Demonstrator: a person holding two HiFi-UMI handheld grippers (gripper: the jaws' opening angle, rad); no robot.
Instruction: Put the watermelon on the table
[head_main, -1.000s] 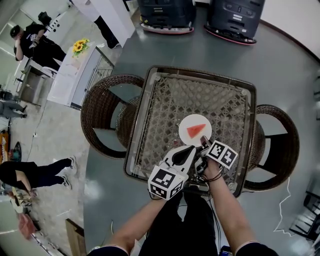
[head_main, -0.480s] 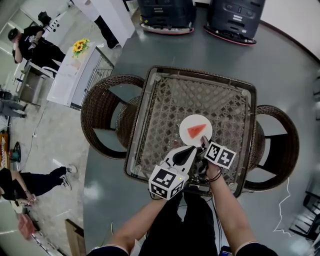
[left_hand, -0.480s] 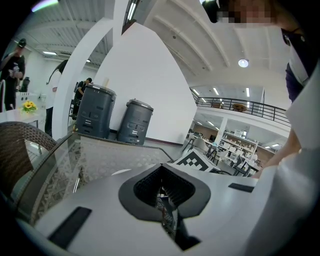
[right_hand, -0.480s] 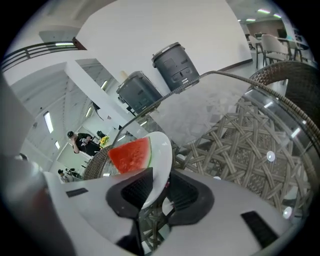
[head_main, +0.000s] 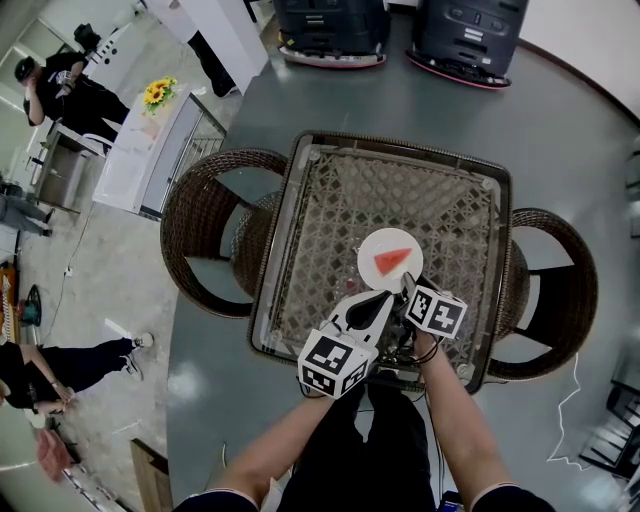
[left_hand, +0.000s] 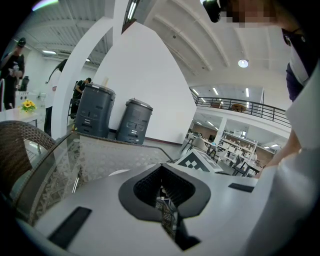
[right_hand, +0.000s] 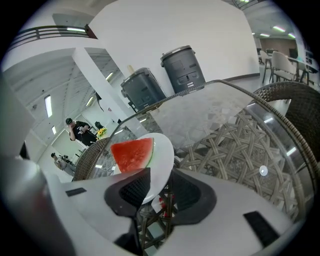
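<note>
The watermelon, a red wedge, lies on a white plate, and the plate rests flat on the glass-topped wicker surface. Judged from that, the placing is all but done and the step in hand is the release.

The right gripper sits at the plate's near rim. Its jaws have just been opening: in the right gripper view they stand wide apart with the rim between them, and the pads do not appear to press on it. The left gripper hangs just beside the same near rim, to the left of the right one, with its jaws together and nothing in them.

The next move, as I judge it, is to draw the right gripper straight back off the rim, away from the plate and toward the person. The jaws should stay wide until both pads are past the rim. They straddle it, so lifting or twisting too soon would likely tip or drag the plate and shift the wedge.

For room, the surface's near edge runs on the person's side of the plate, under the two grippers, but the plate itself sits inside it. Beyond the plate the surface lies bare to its far edge. A wicker chair stands well apart from the plate on either side. The tightest neighbour on the way out is the left gripper, close alongside.
</note>
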